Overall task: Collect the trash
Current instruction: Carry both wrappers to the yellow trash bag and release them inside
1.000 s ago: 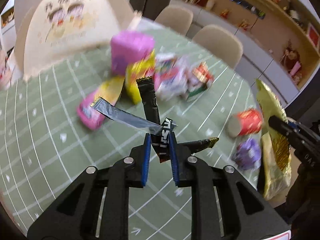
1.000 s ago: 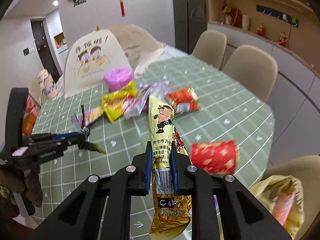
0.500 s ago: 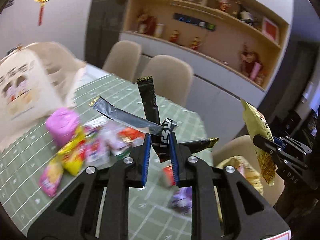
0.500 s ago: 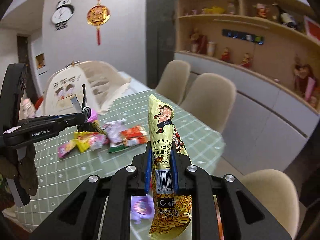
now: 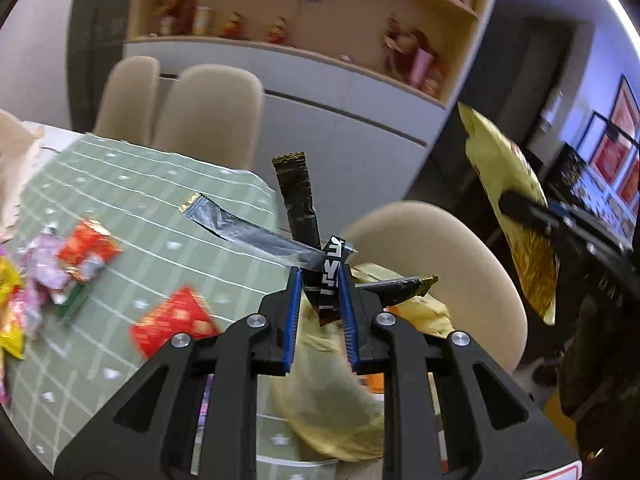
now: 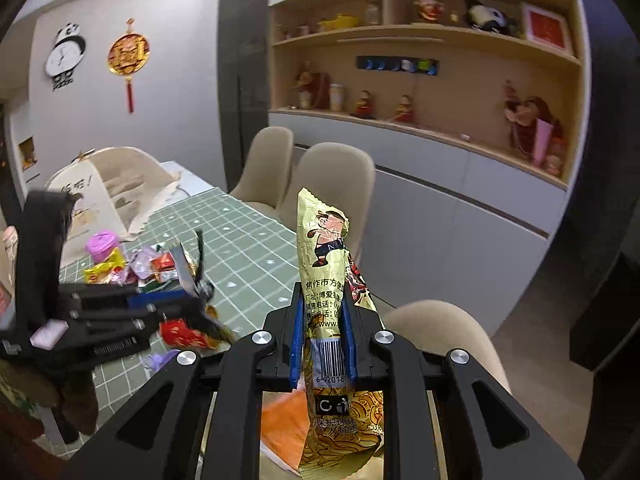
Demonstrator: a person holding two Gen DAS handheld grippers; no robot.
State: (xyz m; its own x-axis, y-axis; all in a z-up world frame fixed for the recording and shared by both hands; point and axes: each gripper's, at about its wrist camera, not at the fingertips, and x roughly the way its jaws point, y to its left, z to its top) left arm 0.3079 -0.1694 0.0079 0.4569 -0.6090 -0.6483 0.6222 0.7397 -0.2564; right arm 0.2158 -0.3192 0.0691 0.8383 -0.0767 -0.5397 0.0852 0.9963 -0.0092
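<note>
My left gripper (image 5: 320,300) is shut on a bunch of black and silver wrappers (image 5: 298,208) and holds them in the air past the table's right edge, above a crumpled yellow bag (image 5: 332,396). My right gripper (image 6: 323,332) is shut on a tall yellow noodle snack packet (image 6: 326,264), also in the air; the packet shows in the left wrist view (image 5: 508,216). The left gripper (image 6: 200,292) shows at the left of the right wrist view. More trash lies on the green checked table (image 5: 132,184): a red packet (image 5: 172,320) and a heap of coloured wrappers (image 5: 60,264).
Beige chairs (image 5: 208,108) stand along the table's far side and one (image 5: 440,264) stands below my grippers. A pink tub (image 6: 102,244) and a white printed tote bag (image 6: 100,188) sit at the table's far end. A shelf unit (image 6: 420,92) lines the wall.
Both grippers have swung to the right, away from the table middle toward its right edge and the chair, still holding their loads. The yellow bag has come under the left gripper.
</note>
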